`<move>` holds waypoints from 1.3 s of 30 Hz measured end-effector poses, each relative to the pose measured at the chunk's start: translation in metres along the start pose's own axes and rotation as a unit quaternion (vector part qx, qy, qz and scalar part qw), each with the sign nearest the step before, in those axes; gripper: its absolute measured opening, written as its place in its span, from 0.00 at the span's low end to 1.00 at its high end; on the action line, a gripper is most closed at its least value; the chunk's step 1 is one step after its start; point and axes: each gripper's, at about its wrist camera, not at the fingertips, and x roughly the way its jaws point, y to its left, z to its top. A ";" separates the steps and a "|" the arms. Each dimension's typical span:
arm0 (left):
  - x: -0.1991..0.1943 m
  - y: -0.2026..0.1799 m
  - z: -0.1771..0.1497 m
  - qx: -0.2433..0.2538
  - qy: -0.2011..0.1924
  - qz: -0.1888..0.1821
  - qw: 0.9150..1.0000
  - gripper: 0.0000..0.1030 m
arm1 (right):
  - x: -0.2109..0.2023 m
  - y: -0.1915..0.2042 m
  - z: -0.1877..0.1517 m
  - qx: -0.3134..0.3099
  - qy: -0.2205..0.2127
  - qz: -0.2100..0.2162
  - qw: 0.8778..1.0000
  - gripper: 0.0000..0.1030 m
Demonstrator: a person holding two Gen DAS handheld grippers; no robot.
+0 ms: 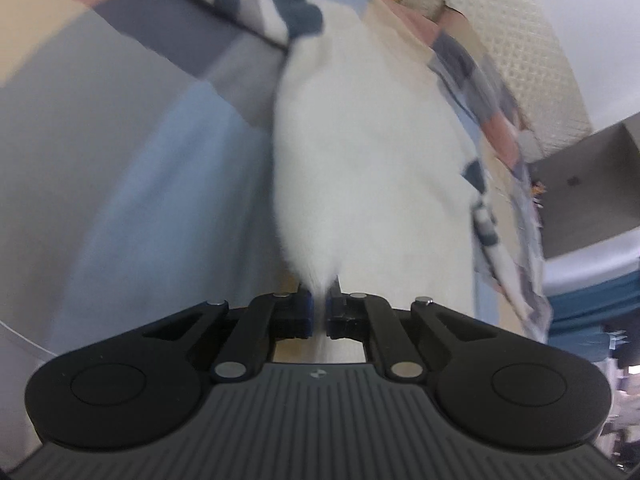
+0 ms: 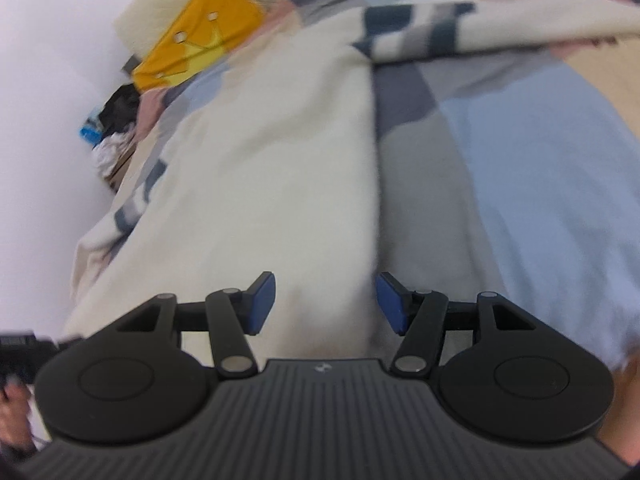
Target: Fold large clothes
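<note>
A: What has the left gripper [image 1: 319, 312] got?

B: Its jaws are pinched nearly together on a fold of the white garment [image 1: 360, 152], which fans up from the pads through the middle of the left wrist view. The picture is blurred.

A: And the right gripper [image 2: 325, 304]?

B: Jaws standing apart, blue pads [image 2: 262, 304] facing each other, nothing gripped. The cream body of the garment lies below them (its right edge runs up the centre of the frame), spread on a patchwork bedcover [image 2: 520, 152] of blue, grey and pink.

A: Anything else?

B: A striped sleeve [image 2: 460, 32] stretches across the upper right, and a yellow cushion [image 2: 200, 36] sits at the upper left.
</note>
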 end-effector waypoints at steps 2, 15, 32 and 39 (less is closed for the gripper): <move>0.004 0.007 0.005 0.004 0.004 0.029 1.000 0.06 | 0.000 0.006 -0.001 -0.017 0.001 0.002 1.000 0.58; 0.054 0.016 0.005 0.055 0.054 0.151 0.985 0.07 | 0.029 0.000 -0.009 -0.005 0.060 -0.002 0.998 0.30; -0.009 -0.090 -0.039 0.193 0.014 0.145 0.970 0.45 | 0.002 -0.009 -0.007 -0.001 -0.004 -0.004 1.000 0.26; 0.020 -0.168 -0.082 0.239 0.022 0.075 0.968 0.46 | -0.007 -0.025 -0.001 0.029 -0.031 -0.020 0.999 0.26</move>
